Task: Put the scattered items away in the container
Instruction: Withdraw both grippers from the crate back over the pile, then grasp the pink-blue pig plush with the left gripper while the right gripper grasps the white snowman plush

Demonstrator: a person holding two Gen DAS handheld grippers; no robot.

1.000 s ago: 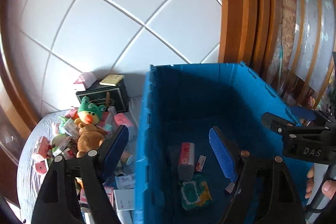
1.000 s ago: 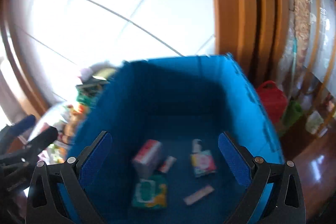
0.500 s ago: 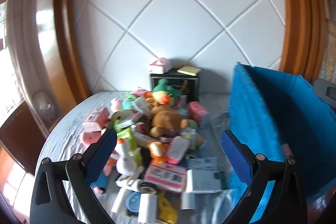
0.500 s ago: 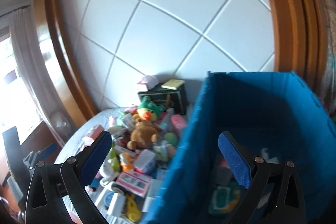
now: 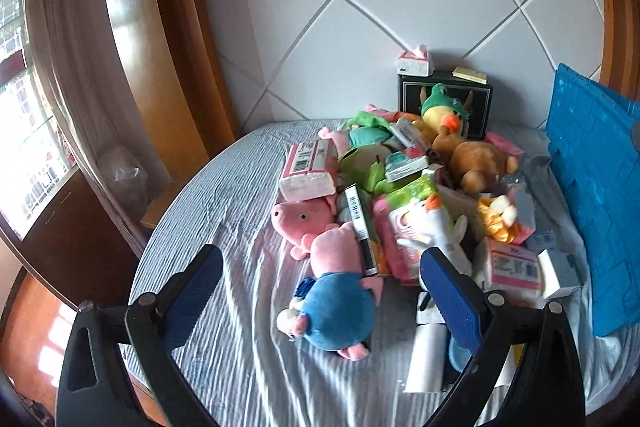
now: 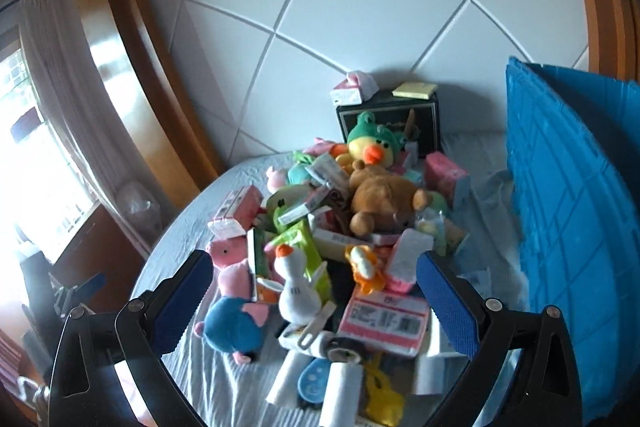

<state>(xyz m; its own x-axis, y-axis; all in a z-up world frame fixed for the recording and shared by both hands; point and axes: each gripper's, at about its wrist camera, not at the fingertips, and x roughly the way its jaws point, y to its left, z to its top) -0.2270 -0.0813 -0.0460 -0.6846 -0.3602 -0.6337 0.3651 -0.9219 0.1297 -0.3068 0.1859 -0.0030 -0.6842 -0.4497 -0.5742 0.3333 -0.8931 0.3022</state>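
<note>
Left wrist view: left gripper (image 5: pixel 320 291) jaws spread, empty, over pig plush (image 5: pixel 336 291). Right gripper (image 6: pixel 316 299) jaws spread, empty. Toy-and-packet pile (image 6: pixel 340 227) on bed beside blue container (image 6: pixel 572 211); most tidying left.

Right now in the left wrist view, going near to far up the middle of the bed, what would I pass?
Pig plush in the blue outfit → pink tissue pack → brown teddy bear → duck plush in a green hood → black box against the wall.
</note>
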